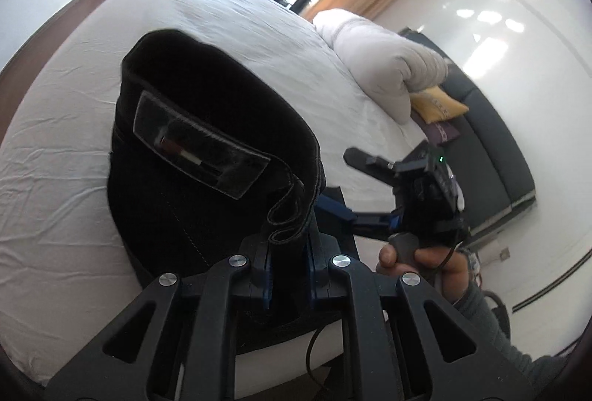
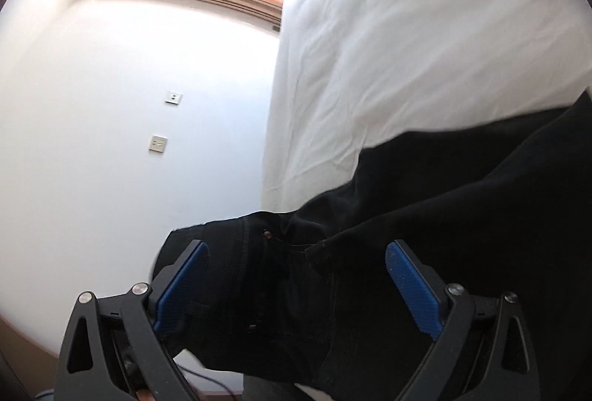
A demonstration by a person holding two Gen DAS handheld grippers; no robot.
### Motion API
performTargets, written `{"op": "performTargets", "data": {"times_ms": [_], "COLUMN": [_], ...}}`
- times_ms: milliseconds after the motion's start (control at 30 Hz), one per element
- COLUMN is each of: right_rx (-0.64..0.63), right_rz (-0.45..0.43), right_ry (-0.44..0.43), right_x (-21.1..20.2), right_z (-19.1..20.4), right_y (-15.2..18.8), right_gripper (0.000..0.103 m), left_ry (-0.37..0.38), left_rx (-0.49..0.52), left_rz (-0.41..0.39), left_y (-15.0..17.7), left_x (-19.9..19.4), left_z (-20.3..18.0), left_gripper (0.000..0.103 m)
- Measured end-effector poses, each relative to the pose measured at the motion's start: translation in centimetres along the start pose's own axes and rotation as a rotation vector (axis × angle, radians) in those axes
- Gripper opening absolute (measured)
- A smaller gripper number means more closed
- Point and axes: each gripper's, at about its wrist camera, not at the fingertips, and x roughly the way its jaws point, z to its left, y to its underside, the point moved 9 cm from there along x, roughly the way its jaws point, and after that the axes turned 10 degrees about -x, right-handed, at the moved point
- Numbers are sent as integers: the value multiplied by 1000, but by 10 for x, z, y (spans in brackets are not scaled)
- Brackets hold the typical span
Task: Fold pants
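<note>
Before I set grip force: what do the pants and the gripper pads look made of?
Pants: black denim-like cotton, matte, with contrast stitching, rivets and a leather-look waistband patch. Right gripper pads: blue, finely textured, probably rubber or plastic. Left gripper is clamped on the waistband.

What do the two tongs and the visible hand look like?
Both tongs, left and right, have black linkage arms with round silver bolts and blue ribbed pads. The right hand is bare, above a grey sleeve, with a thin black cable alongside.
</note>
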Motion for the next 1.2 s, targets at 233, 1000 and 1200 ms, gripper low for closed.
{"op": "performTargets", "data": {"times_ms": [233, 1000, 1200], "right_rx": [-123, -179, -158], "right_rz": [50, 158, 161], "right_ry": [-29, 222, 247], "right_x": [-43, -68, -73], "right_z": [9, -56, -89], "right_y": [10, 8, 4], "right_gripper": [102, 20, 19], "left_ry": [-28, -123, -146], "left_rx": [211, 481, 470], "left_rz": [151, 298, 335], "left_y": [55, 107, 111], "left_x": [76, 187, 224], "left_z": [-59, -130, -137], "left_gripper": [11, 12, 12]}}
